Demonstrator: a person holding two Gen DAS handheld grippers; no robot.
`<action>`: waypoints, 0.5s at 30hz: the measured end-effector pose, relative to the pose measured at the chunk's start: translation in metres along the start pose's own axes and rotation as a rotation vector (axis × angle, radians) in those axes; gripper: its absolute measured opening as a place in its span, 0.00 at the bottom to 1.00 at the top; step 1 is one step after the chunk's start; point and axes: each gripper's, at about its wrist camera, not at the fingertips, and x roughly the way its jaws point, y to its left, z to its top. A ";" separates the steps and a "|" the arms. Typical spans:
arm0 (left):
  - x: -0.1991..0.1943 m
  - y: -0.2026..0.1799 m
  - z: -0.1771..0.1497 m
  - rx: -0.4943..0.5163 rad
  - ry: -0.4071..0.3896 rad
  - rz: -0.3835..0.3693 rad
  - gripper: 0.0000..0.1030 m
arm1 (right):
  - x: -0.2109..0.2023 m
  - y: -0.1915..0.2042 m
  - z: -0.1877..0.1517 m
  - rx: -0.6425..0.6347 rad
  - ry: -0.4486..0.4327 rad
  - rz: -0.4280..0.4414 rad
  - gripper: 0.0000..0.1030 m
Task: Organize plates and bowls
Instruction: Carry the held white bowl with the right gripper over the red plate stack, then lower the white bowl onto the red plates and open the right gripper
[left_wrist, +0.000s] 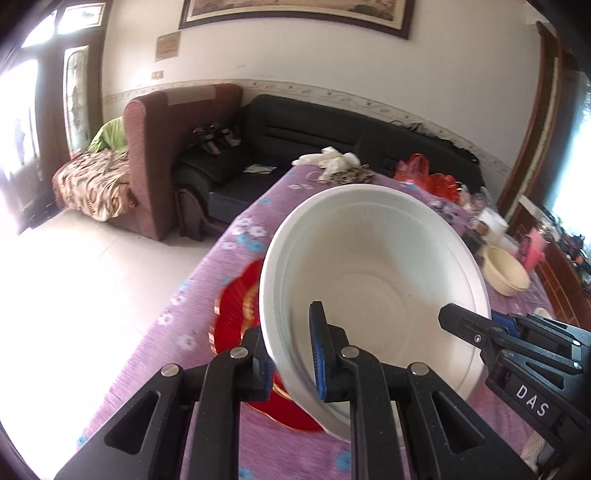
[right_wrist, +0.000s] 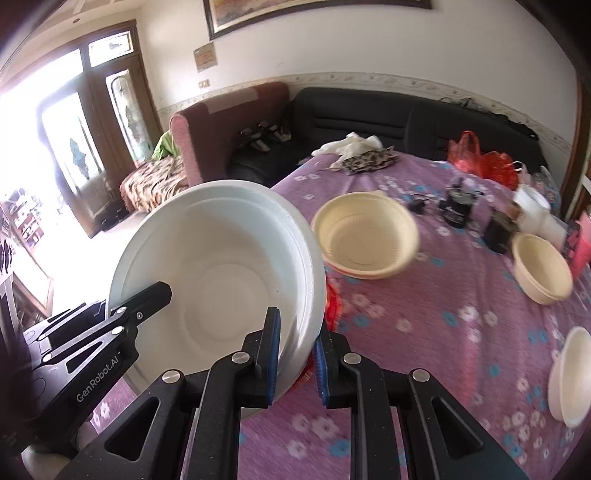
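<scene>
- The purple flower-print tablecloth (right_wrist: 461, 295) is my landmark; the large white foam bowl (right_wrist: 221, 266) tilts above its near edge, hiding most of the red plate (left_wrist: 236, 317) beneath it. The plate's pattern is blurred.
- My left wrist view shows that red plate broadly, left of the white bowl; my right wrist view shows only a red sliver (right_wrist: 332, 306) past the bowl's rim.
- Only my right wrist view shows the wide cream plastic bowl (right_wrist: 364, 236) mid-cloth, a smaller cream bowl (right_wrist: 543, 269) toward the cloth's right edge, and a white bowl (right_wrist: 572, 380) cut off at the frame.
- My left gripper (left_wrist: 291, 360) grasps the white bowl's rim, one finger inside, one outside.
- My right gripper (right_wrist: 295, 354) pinches the opposite rim likewise.
- On the cloth's far end lie white crumpled fabric (right_wrist: 351, 146) and red plastic bags (right_wrist: 484, 158); small dark items near them are too blurred to name.
</scene>
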 end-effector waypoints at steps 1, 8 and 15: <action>0.007 0.005 0.002 -0.004 0.012 0.008 0.15 | 0.007 0.004 0.003 -0.005 0.011 0.000 0.18; 0.048 0.022 0.005 -0.025 0.098 0.013 0.15 | 0.046 0.011 0.014 -0.020 0.066 -0.022 0.18; 0.069 0.017 0.007 -0.012 0.126 0.028 0.15 | 0.071 0.003 0.017 -0.012 0.107 -0.040 0.19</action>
